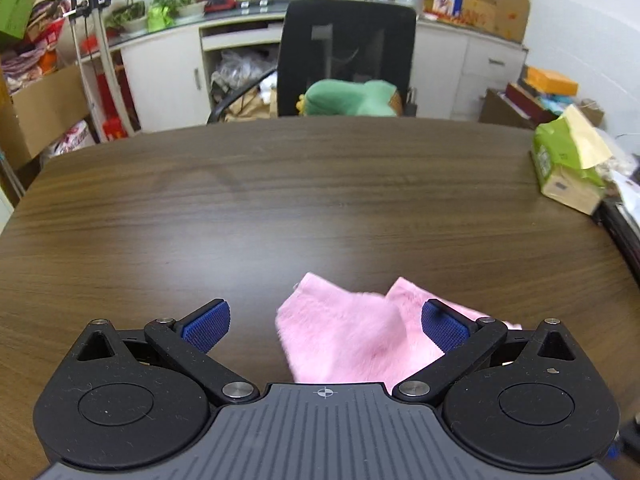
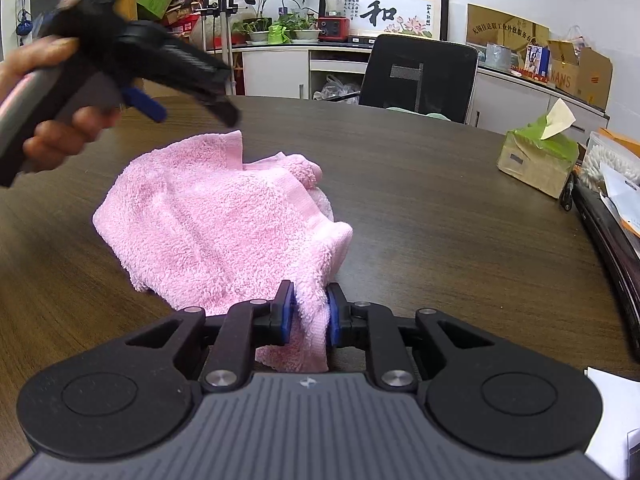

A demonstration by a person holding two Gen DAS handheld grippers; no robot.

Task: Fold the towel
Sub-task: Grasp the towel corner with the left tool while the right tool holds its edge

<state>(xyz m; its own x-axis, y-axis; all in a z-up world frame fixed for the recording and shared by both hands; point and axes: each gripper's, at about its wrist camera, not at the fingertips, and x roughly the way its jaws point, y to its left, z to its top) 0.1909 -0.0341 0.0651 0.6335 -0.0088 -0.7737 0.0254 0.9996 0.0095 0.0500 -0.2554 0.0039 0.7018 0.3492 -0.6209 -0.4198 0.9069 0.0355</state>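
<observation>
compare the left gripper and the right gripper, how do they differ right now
The left gripper has its fingers spread wide with nothing between them; the right gripper has its fingers nearly closed on a fold of the pink towel. The left hangs above the towel; the right sits low by the table. Both have blue pads.

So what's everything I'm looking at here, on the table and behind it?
towel: one, pink, rumpled on the table, near edge
table: one, dark wood
tissue pack: one, green, table's right side
office chair: one, black, behind the table
plush toy: one, green, on the chair
blender: one, red base, on the back cabinet
potted plants: several, green, back cabinet
framed calligraphy: one, back wall
left gripper: open, above the towel
right gripper: shut on the towel
</observation>
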